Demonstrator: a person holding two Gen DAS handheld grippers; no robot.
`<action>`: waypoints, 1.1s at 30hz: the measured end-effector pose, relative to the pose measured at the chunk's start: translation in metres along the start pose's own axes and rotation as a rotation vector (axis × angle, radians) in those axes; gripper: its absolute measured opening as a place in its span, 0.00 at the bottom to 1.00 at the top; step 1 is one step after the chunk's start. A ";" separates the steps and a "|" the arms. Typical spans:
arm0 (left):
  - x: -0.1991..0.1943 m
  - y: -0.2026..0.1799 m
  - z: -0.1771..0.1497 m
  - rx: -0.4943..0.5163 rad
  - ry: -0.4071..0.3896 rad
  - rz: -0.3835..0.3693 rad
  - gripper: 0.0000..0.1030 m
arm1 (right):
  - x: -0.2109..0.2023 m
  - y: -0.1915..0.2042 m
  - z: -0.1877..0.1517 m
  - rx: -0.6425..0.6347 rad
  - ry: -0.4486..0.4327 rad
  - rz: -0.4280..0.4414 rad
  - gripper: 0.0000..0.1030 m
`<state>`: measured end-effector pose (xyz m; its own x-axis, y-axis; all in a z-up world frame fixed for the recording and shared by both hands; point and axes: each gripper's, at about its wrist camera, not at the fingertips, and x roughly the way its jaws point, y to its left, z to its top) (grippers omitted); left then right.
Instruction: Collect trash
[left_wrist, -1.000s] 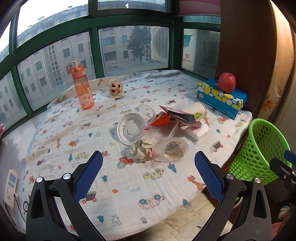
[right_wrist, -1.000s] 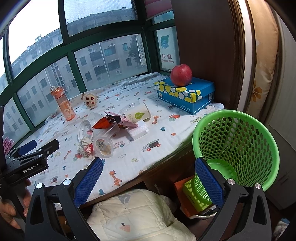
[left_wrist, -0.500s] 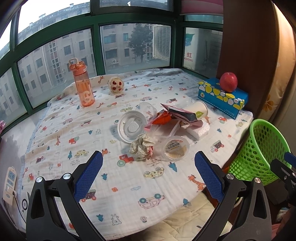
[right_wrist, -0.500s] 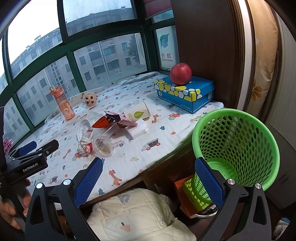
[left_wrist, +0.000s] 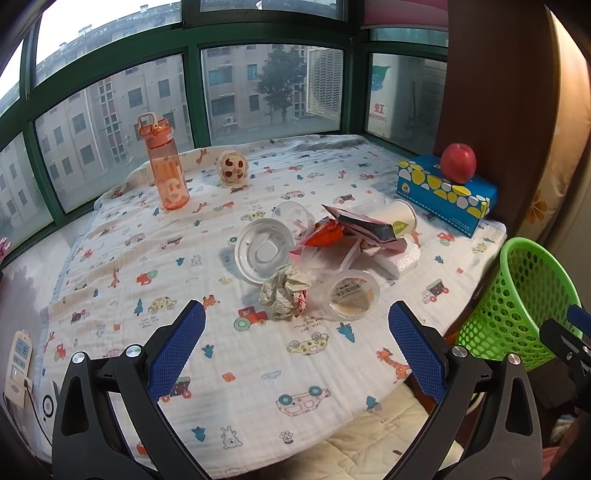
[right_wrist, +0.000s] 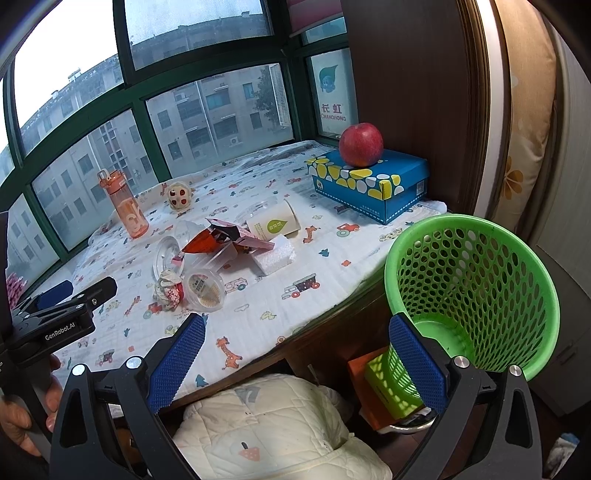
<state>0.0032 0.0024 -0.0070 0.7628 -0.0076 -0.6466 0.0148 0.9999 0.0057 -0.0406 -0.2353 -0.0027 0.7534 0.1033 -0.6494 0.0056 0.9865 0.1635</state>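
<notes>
A heap of trash lies mid-table: a crumpled paper ball (left_wrist: 284, 292) (right_wrist: 168, 288), a small clear sauce cup (left_wrist: 354, 294) (right_wrist: 204, 289), a clear plastic lid (left_wrist: 263, 254), a red wrapper (left_wrist: 360, 225) (right_wrist: 229, 239), a paper cup (left_wrist: 400, 223) (right_wrist: 273, 224) on its side and a white foam block (left_wrist: 400, 259) (right_wrist: 276, 255). A green mesh basket (left_wrist: 517, 302) (right_wrist: 469, 291) stands off the table's right edge. My left gripper (left_wrist: 297, 350) hovers open, short of the paper ball. My right gripper (right_wrist: 297, 354) is open over the table edge, beside the basket. Both hold nothing.
An orange water bottle (left_wrist: 166, 166) and a small round toy (left_wrist: 231, 168) stand at the back. A red apple (left_wrist: 458, 162) (right_wrist: 361, 144) rests on a blue tissue box (left_wrist: 443, 194) (right_wrist: 369, 184) at the right. A quilted cushion (right_wrist: 273, 424) lies below the table edge. A hand (right_wrist: 22, 417) holds the left gripper.
The left wrist view has shifted slightly, with the trash heap a little nearer. The right gripper has barely moved. Both grippers stay open.
</notes>
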 end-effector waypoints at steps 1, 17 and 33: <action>0.000 0.000 0.000 0.000 0.000 -0.001 0.95 | 0.000 0.000 -0.001 0.000 0.000 0.000 0.94; 0.001 0.000 -0.001 0.000 0.004 -0.001 0.95 | 0.009 -0.001 0.001 -0.002 0.023 0.003 0.94; 0.019 0.006 0.012 -0.020 0.034 0.006 0.95 | 0.024 0.006 0.010 -0.038 0.044 0.006 0.94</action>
<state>0.0252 0.0086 -0.0104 0.7407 -0.0013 -0.6718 -0.0033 1.0000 -0.0055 -0.0158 -0.2281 -0.0095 0.7241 0.1135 -0.6803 -0.0240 0.9899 0.1395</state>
